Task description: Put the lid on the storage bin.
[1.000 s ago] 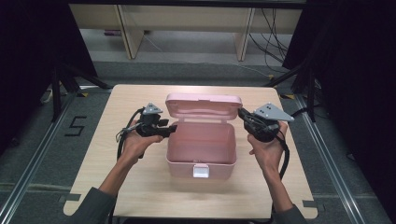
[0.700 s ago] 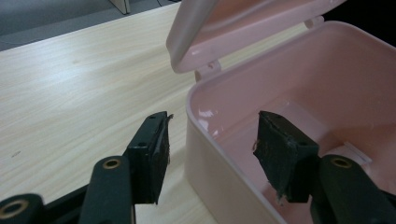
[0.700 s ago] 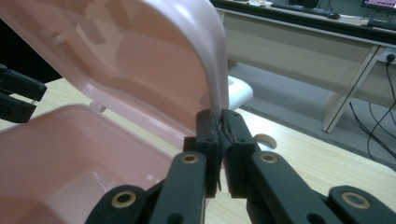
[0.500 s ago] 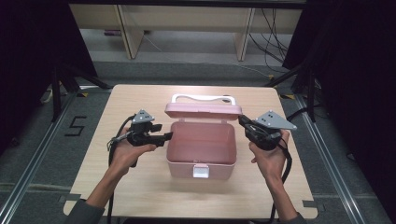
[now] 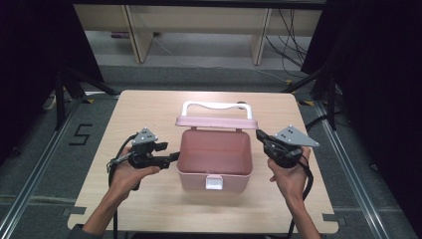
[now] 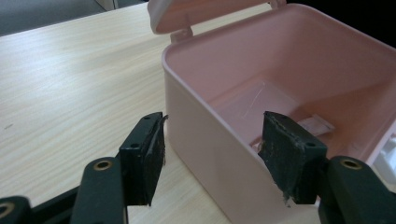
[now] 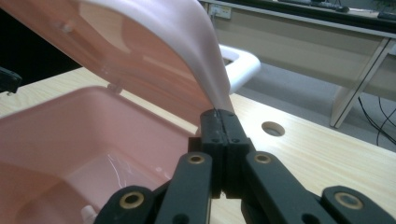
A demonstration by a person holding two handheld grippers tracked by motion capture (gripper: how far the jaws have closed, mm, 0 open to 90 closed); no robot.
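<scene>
Box: a pink plastic box (image 5: pixel 214 159) stands near the middle of the bench (image 5: pixel 149 114), its white front latch (image 5: pixel 214 182) facing the person.
Lid: the pink lid (image 5: pixel 216 122) is hinged at the box's far edge and stands raised over that edge, leaving the box open; its underside shows in the right gripper view (image 7: pixel 154 51).
Handle: a white handle (image 5: pixel 216 106) sits on the lid's outer face, on the side away from the person.
Inside the box: a clear flat piece (image 6: pixel 261 100) lies on the box's floor; what it is cannot be told.
Left gripper: the left gripper (image 5: pixel 171 158) is held at the box's left wall, low and level. In the left gripper view (image 6: pixel 212 156) its jaws stand wide apart, one outside the wall and one over the box's inside, straddling the rim and gripping nothing.
Right gripper: the right gripper (image 5: pixel 259 135) is at the box's right far corner. In the right gripper view (image 7: pixel 219 126) its jaws are pressed together just under the lid's lower corner edge; whether the edge is pinched between them or only touches their tips cannot be told.
Bench hole: a round cable hole (image 7: pixel 272 129) lies in the bench beyond the box's right side.
</scene>
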